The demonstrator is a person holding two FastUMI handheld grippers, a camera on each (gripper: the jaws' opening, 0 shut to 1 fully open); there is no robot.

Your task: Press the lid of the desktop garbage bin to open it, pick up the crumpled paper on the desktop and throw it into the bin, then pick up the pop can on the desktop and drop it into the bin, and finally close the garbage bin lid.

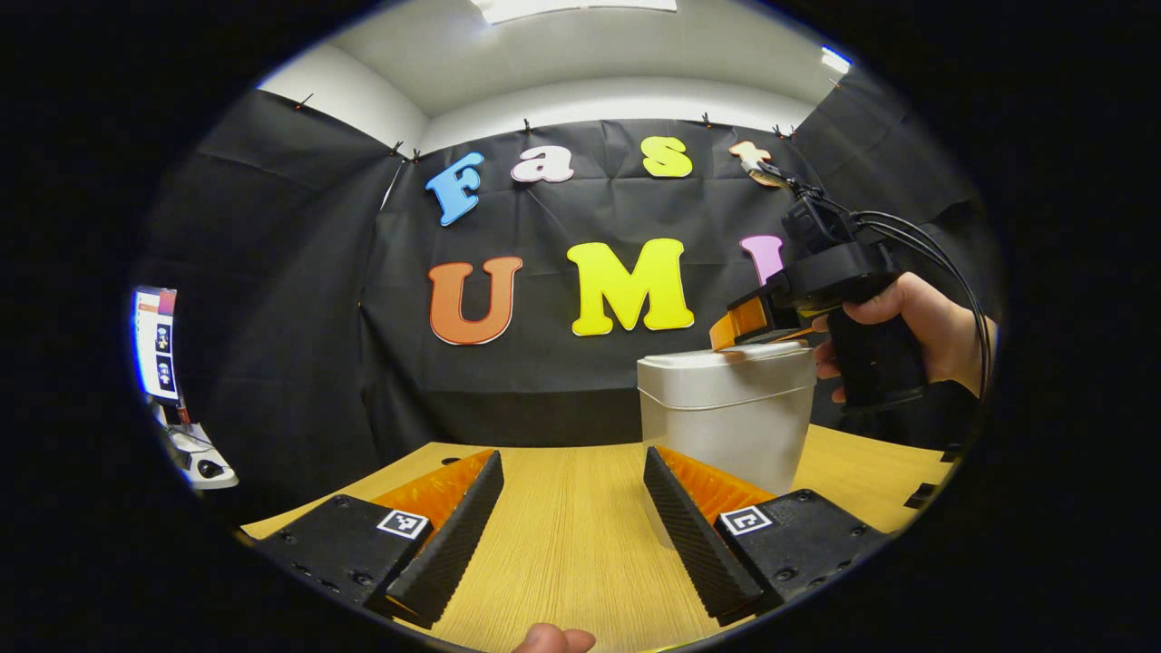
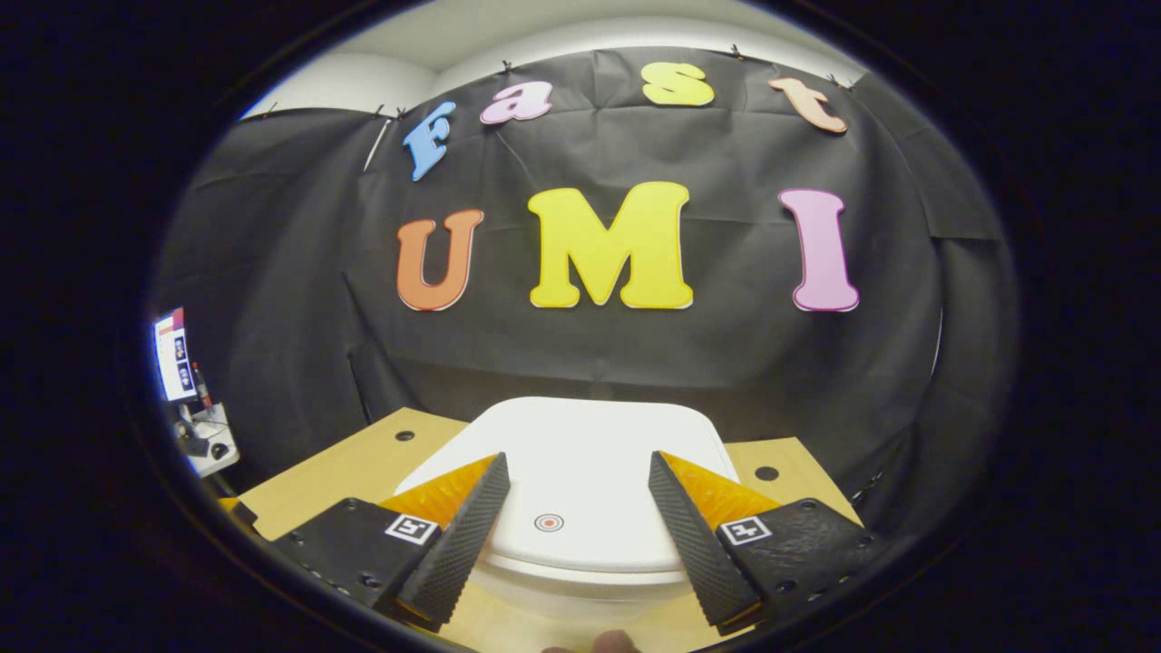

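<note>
Wooden desktop [image 1: 562, 526] holds 1 lidded bin [image 1: 726, 408]; 2 claws [image 1: 573, 508] [image 2: 576, 517] gape wide, empty.

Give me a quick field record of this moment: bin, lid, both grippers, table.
bin: white desktop bin, standing on the table
lid: lid shut, small round mark near its front edge
right gripper: right gripper over the lid, jaws open, nothing held
left gripper: left gripper low over the table, jaws open, nothing held
table: wooden table

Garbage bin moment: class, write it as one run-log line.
bin: on table, lid shut | right gripper: open, over lid | left gripper: open, empty, over table
</note>
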